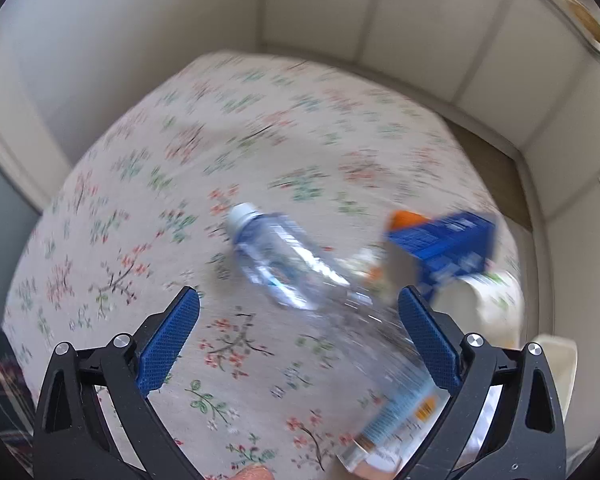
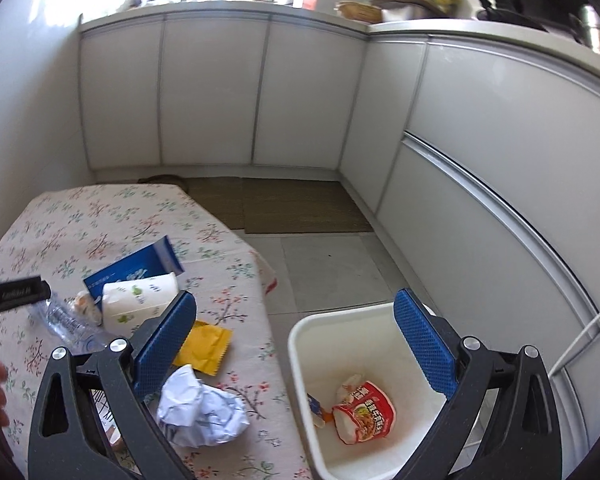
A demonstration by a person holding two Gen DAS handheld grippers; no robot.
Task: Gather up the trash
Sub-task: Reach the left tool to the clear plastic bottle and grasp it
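Both tools spread wide: the left tool [image 1: 298, 312] above a plastic bottle [image 1: 284, 264] on the floral counter [image 1: 120, 208], the right tool [image 2: 296, 320] over a white bin [image 2: 300, 332] holding a noodle cup [image 2: 364, 412].

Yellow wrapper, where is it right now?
Right wrist view: the yellow wrapper lies flat on the floral tablecloth near its right edge, between the white paper cup and the crumpled paper ball.
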